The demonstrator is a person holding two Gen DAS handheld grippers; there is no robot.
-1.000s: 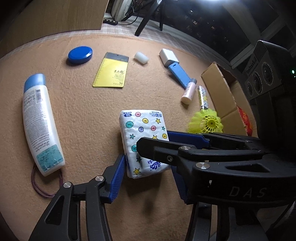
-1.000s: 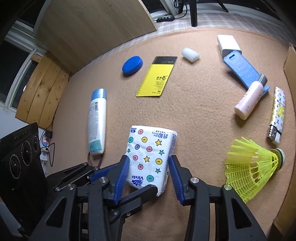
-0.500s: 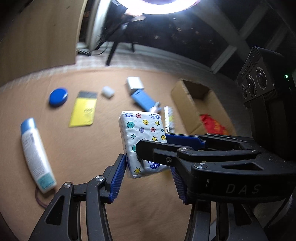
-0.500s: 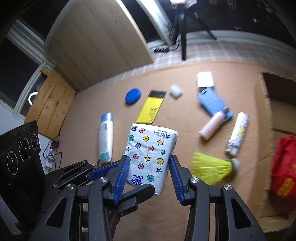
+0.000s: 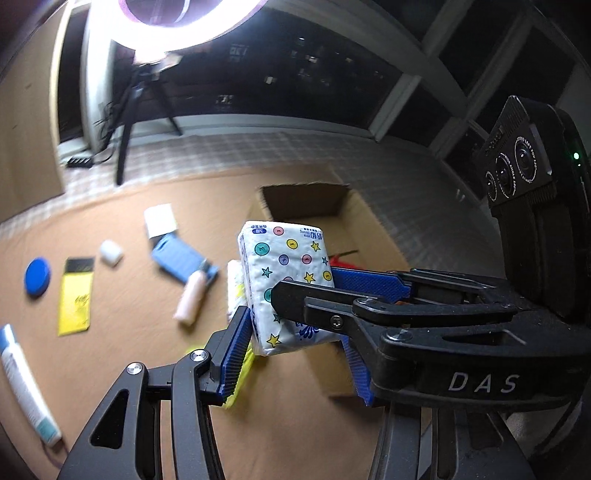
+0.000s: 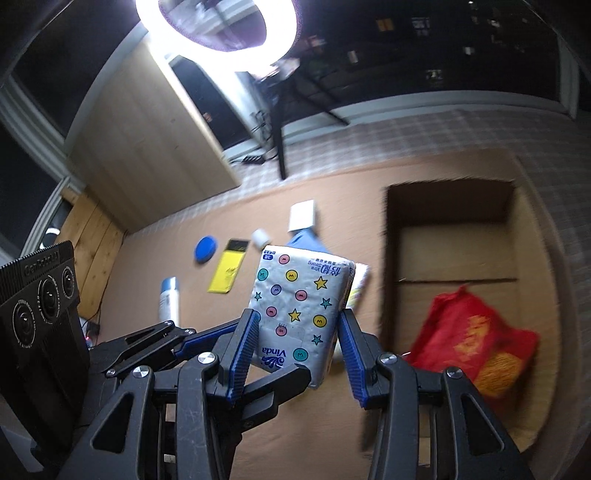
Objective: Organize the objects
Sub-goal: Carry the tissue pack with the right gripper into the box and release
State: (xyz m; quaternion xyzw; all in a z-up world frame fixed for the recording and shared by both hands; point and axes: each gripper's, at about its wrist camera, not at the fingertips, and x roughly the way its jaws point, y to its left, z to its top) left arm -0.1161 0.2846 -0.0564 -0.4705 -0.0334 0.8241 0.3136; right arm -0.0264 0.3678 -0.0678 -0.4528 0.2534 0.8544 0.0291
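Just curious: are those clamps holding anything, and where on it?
Yes. Both grippers, left and right, pinch one tissue pack near its lower end, across different sides.

Setting: a room in a home at night, used as a recording spot. A tan carpet (image 6: 314,424) lies over a pale checked tile floor (image 6: 424,133), with dark night-time windows (image 5: 295,66) behind, light wooden panels (image 6: 147,147) along the wall, and a bright ring light (image 6: 218,33) on a black tripod (image 5: 125,122). Household items are scattered on the carpet beside an open brown cardboard box (image 6: 458,258): a white lotion bottle with a blue cap (image 6: 169,299), a round blue lid (image 6: 206,249).
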